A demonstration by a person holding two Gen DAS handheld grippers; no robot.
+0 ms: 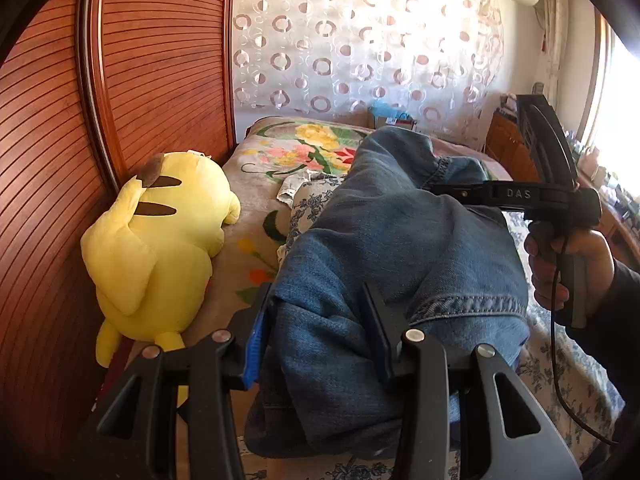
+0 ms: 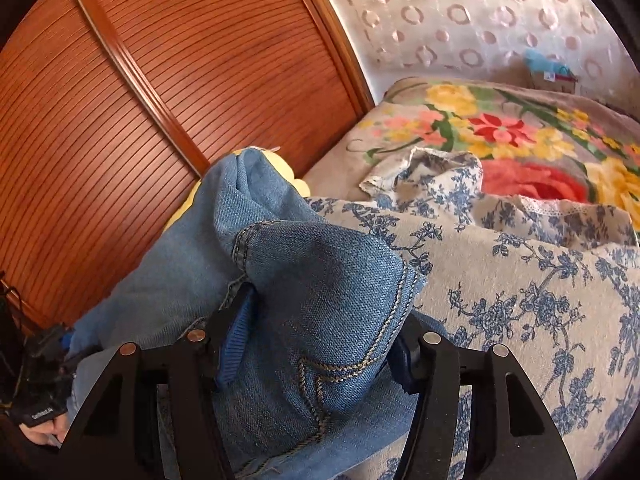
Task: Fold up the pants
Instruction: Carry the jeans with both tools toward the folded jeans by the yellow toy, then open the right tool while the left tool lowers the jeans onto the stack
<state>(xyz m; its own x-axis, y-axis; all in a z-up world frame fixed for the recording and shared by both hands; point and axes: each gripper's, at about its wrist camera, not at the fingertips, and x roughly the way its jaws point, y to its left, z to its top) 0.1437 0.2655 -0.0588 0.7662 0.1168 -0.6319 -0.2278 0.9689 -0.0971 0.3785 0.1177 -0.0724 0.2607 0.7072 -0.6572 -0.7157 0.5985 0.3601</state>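
The pants, faded blue denim jeans with tan stitching, are bunched and lifted above the bed, stretching from the near edge toward the far side, thick folds doubled over.

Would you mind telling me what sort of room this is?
Most likely a bedroom: a bed with a floral blanket, a yellow plush toy, and a wooden wardrobe alongside.

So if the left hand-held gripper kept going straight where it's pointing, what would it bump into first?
The jeans, probably. The left hand-held gripper already has denim bunched between its fingers, and more folded denim lies straight ahead. The yellow plush toy sits off to its left, out of the way.
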